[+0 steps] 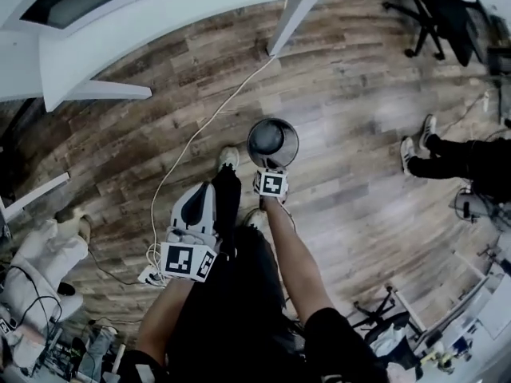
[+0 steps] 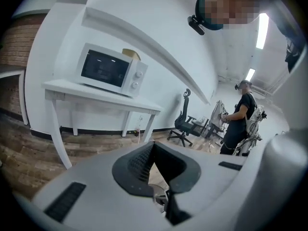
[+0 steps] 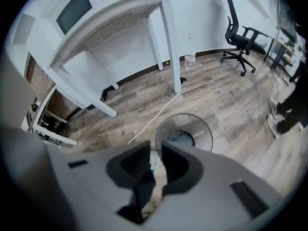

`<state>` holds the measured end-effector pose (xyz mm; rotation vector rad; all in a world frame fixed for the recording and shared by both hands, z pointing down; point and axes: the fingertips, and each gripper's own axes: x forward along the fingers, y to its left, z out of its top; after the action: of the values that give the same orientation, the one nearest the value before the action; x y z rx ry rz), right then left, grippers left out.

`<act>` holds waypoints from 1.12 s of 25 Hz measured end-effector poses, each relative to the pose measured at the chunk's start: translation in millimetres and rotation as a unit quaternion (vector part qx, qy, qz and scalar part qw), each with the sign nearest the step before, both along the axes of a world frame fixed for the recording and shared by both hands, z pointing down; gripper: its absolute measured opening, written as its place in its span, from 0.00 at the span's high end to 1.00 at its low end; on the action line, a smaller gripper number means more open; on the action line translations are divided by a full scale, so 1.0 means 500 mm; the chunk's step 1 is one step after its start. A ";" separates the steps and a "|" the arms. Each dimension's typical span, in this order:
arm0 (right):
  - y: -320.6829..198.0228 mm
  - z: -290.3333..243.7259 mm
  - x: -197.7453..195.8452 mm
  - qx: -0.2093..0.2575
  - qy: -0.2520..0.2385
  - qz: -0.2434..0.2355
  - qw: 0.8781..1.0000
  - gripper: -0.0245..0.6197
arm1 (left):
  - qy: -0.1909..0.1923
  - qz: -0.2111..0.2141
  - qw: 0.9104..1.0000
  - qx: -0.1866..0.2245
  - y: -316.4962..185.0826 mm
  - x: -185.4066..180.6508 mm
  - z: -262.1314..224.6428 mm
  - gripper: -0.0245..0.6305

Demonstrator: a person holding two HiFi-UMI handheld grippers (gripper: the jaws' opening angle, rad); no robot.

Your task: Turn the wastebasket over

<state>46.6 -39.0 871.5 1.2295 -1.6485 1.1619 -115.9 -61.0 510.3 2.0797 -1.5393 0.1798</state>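
Note:
The wastebasket [image 1: 272, 142] is a round dark mesh bin that stands upright on the wood floor with its open mouth up. In the right gripper view the wastebasket [image 3: 185, 134] lies just beyond the jaws and its bottom shows inside. My right gripper [image 1: 270, 172] hangs above the bin's near rim, pointing steeply down. It is open, with a clear gap and nothing between its fingers. My left gripper [image 1: 204, 194] is held higher at the left, away from the bin. Its pads meet at the tips [image 2: 153, 144], with nothing held.
A white table [image 2: 96, 88] carries a microwave [image 2: 111, 71]; its leg [image 1: 286, 22] stands beyond the bin. A white cable [image 1: 192, 146] runs across the floor. An office chair [image 1: 435, 10] and another person's shoes [image 1: 415, 146] are at the right. My shoe [image 1: 228, 158] is beside the bin.

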 end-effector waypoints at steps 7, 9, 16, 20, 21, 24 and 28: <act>0.018 -0.278 0.058 0.042 -0.043 0.054 0.997 0.89 | 0.011 0.024 0.999 0.047 0.050 0.056 -0.186 0.91; 0.026 -0.350 0.075 0.052 -0.055 0.074 0.994 0.90 | 0.013 0.034 0.998 0.057 0.061 0.072 -0.236 0.91; 0.107 -0.594 0.125 0.119 -0.078 0.081 0.986 0.91 | -0.010 0.073 0.991 0.113 0.191 0.142 -0.419 0.91; 0.162 -0.685 0.141 0.149 -0.094 0.090 0.980 0.91 | -0.023 0.084 0.989 0.120 0.268 0.167 -0.457 0.91; 0.176 -0.703 0.143 0.154 -0.097 0.091 0.979 0.91 | -0.025 0.083 0.989 0.120 0.283 0.171 -0.467 0.91; 0.217 -0.758 0.154 0.168 -0.101 0.094 0.976 0.91 | -0.023 0.077 0.989 0.123 0.320 0.175 -0.505 0.91; 0.272 -0.846 0.162 0.204 -0.105 0.092 0.969 0.91 | -0.028 0.077 0.987 0.136 0.368 0.172 -0.559 0.91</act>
<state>127.8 97.0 448.7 1.5867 -2.0408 1.1274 -29.9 122.9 230.7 2.4294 -1.5054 0.0889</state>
